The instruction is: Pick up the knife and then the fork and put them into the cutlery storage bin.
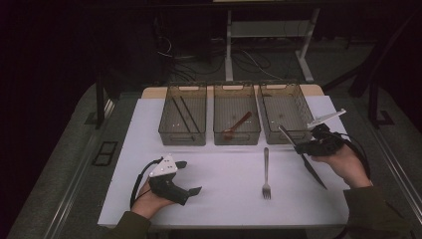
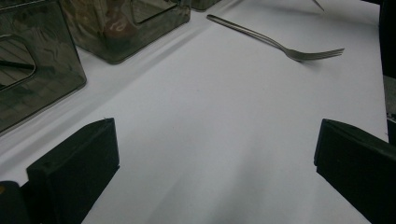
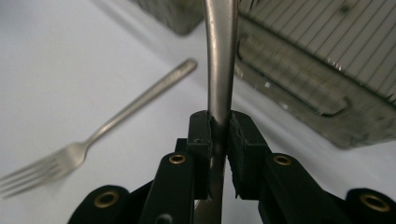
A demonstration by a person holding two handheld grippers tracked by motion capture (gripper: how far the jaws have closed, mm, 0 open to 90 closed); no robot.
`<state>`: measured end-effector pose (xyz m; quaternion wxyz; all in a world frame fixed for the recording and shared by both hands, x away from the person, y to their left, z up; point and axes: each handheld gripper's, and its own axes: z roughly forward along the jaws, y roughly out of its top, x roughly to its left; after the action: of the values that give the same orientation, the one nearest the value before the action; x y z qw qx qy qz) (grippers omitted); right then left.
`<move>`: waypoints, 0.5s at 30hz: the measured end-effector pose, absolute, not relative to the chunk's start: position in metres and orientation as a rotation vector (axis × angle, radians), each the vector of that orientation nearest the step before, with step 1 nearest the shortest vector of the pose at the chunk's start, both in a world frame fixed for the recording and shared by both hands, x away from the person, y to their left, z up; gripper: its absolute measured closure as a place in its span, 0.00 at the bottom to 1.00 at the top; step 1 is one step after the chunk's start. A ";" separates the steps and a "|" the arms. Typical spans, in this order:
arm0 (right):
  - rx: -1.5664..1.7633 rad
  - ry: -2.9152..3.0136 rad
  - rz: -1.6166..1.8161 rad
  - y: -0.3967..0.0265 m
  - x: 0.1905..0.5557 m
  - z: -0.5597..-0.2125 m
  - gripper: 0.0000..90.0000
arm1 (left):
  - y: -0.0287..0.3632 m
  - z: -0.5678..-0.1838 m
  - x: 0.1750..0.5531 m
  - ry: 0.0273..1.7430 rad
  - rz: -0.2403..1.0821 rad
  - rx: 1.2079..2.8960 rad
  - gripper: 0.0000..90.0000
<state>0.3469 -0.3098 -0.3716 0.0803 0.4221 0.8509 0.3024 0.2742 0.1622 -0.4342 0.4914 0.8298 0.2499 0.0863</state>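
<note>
Three bins: smoke-tinted clear plastic bins stand in a row on the far side of the grippers.
Right gripper (image 1: pixel 301 148): black two-jaw tool in the person's right hand, its pads pressed together on the long silver table knife (image 1: pixel 304 158).
Knife, position: clamped near its middle, clear of the white table top (image 1: pixel 224 169); the handle end points past the jaws toward the right-hand bin (image 1: pixel 284 110), and the blade runs back under the gripper toward the person.
Knife, right gripper view: the metal shaft (image 3: pixel 219 70) rises straight out from between the two pads.
Left gripper (image 1: pixel 190 177): black tool with a grey three-cornered plate, held in the left hand low over the table, jaws wide apart with bare table between them.
Fork: silver metal fork (image 1: pixel 266 174) lies flat on the table between the two grippers, to the left of the right gripper, tines toward the person, handle toward the bins.
Fork, left gripper view: it lies (image 2: pixel 280 44) well ahead of the open jaws and to their right.
Left-hand bin (image 1: pixel 183 113): two dark sticks lie in it.
Middle bin (image 1: pixel 236 113): a brown wooden spoon (image 1: pixel 237 124) lies in it.
</note>
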 end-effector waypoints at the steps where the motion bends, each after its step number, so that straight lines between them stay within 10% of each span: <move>1: 1.276 2.532 0.928 -0.312 0.346 -0.369 0.87 | 0.163 -0.434 0.274 0.606 0.208 2.011 0.00; 15: 1.256 2.348 1.068 -0.327 0.348 -0.344 0.87 | 0.165 -0.434 0.275 0.612 0.202 1.996 0.00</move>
<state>0.3485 -0.3267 -0.3442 0.1359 0.4338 0.8107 0.3689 0.2749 0.1648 -0.4338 0.4985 0.8250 0.2530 0.0833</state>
